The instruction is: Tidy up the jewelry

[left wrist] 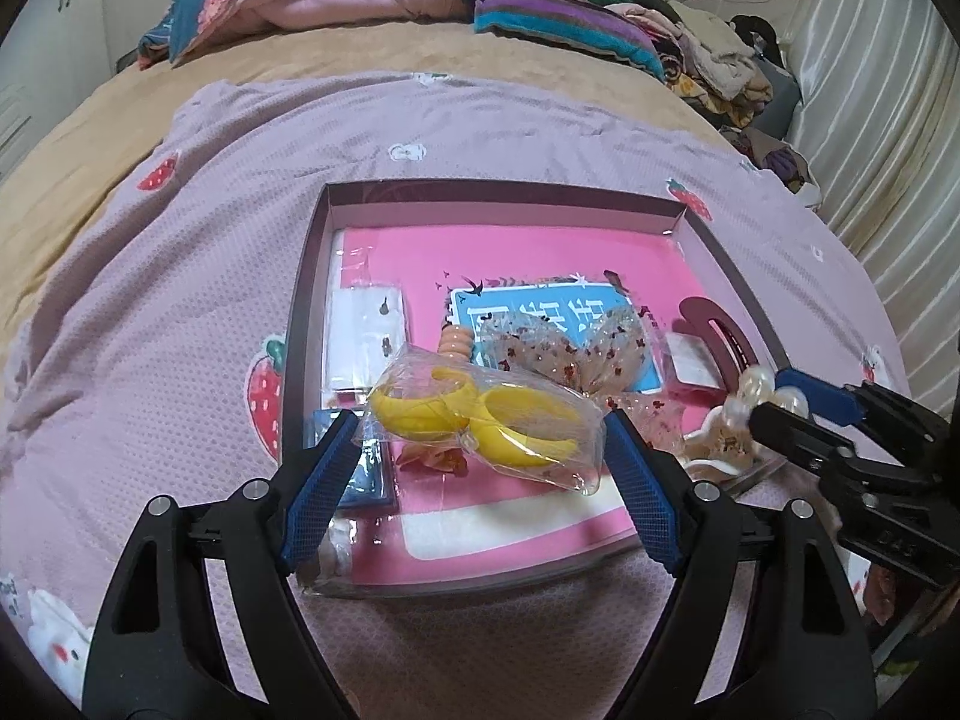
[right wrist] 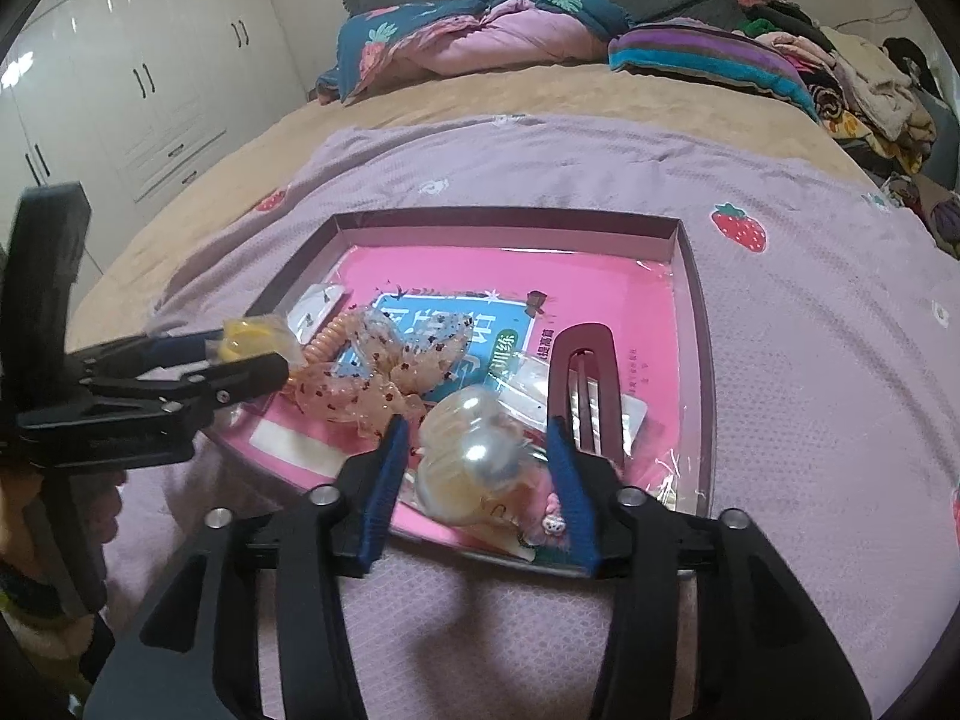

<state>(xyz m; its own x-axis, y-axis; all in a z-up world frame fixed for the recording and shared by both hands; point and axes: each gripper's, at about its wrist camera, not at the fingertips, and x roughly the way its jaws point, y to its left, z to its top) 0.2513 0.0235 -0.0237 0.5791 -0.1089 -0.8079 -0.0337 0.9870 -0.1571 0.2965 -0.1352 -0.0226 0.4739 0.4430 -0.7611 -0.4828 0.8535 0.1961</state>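
A wide bed with a tan, soft cover (left wrist: 336, 54) carries everything. A lilac knitted blanket with strawberry patches (left wrist: 180, 276) lies spread on it, and a shallow dark-walled cardboard box lid (left wrist: 504, 195) sits on this blanket. A folded dark-blue and pink quilt (right wrist: 480, 30) and a striped purple cushion (right wrist: 708, 57) lie at the far end.
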